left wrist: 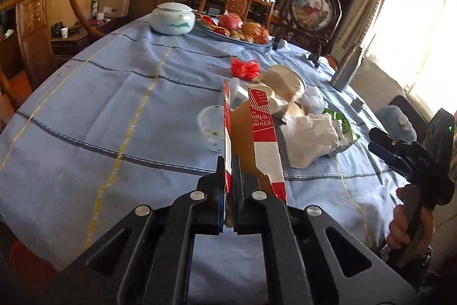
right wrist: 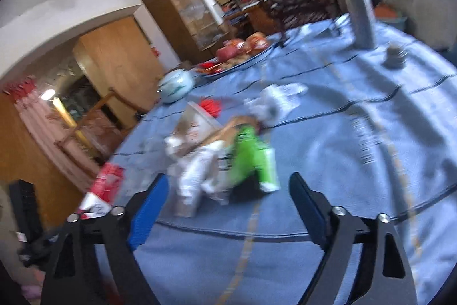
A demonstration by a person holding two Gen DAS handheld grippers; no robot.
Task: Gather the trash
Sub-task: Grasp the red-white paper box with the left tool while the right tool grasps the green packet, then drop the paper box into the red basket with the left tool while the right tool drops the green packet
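Left gripper (left wrist: 228, 176) jaws clamp the red carton (left wrist: 251, 139) wall. Right gripper (right wrist: 228, 207) jaws stand wide, empty, facing the green wrapper (right wrist: 251, 156); advise closing squarely around it.

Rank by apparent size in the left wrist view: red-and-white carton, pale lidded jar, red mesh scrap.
1. red-and-white carton, largest, but clamped right at the camera, so nearness inflates it.
2. pale lidded jar, farther back; its true size against the carton is unsure.
3. red mesh scrap, clearly smallest.

left tool (left wrist: 228, 176): black, silver screws | right tool (right wrist: 228, 199): blue pads
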